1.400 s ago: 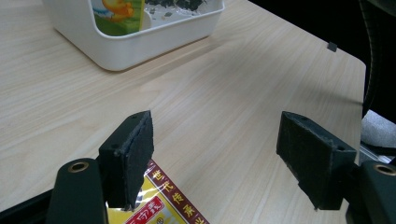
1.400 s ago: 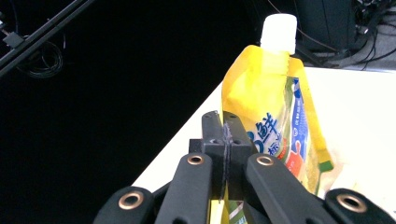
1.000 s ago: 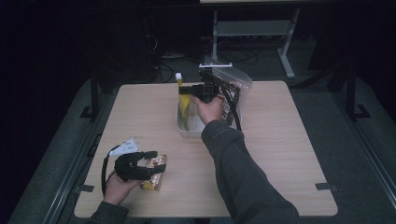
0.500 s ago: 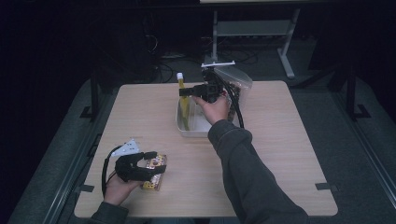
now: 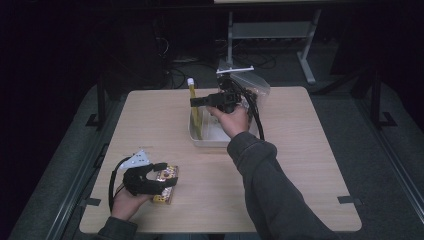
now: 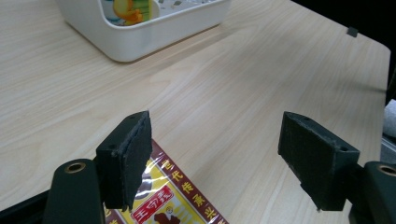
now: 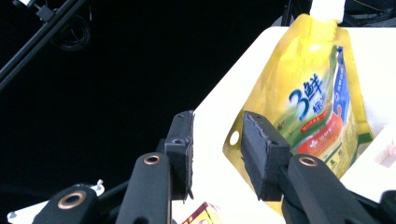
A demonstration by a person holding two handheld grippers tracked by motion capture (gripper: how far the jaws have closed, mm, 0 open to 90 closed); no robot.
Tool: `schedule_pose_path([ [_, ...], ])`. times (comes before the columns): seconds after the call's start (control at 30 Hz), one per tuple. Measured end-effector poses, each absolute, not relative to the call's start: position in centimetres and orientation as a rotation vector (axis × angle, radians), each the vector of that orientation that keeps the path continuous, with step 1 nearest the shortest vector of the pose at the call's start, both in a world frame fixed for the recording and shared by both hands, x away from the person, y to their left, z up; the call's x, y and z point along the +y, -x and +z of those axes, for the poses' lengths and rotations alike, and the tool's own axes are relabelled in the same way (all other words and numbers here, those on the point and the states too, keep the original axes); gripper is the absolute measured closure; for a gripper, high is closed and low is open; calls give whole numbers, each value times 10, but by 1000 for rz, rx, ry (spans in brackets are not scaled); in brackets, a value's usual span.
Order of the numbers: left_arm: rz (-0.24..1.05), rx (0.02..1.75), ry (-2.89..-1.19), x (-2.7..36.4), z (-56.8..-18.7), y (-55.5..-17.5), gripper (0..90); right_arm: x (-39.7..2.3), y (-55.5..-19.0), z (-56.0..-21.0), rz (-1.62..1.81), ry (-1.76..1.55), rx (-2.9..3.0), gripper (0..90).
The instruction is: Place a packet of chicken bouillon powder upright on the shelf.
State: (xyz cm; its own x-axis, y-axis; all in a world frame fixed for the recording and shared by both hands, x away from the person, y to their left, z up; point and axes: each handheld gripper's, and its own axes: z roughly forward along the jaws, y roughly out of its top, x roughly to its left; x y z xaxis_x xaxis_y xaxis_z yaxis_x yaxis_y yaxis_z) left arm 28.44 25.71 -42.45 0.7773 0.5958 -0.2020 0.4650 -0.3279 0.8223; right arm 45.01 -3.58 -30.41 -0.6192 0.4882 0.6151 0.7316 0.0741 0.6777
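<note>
Yellow spouted pouch (image 5: pixel 196 114) stands upright in the white tub (image 5: pixel 215 141) mid-counter (image 5: pixel 300 165), long axis vertical, white cap uppermost. Right claw (image 5: pixel 196 101), jaws narrowly parted, sits beside the pouch's edge. Left claw (image 5: pixel 169 175), jaws wide, rests over a red-and-yellow packet (image 6: pixel 173 198) at the counter's near-left.
</note>
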Motion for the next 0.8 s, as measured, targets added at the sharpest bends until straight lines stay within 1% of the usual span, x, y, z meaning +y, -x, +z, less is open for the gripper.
schedule_pose_path([
  [0.3,192,845,-1989,264,-429,-284,246,-45,-437,-309,-1547,1209,-2141,607],
  [0.8,265,901,-2085,262,-440,-276,223,-58,-415,-325,-1531,1165,-2133,552],
])
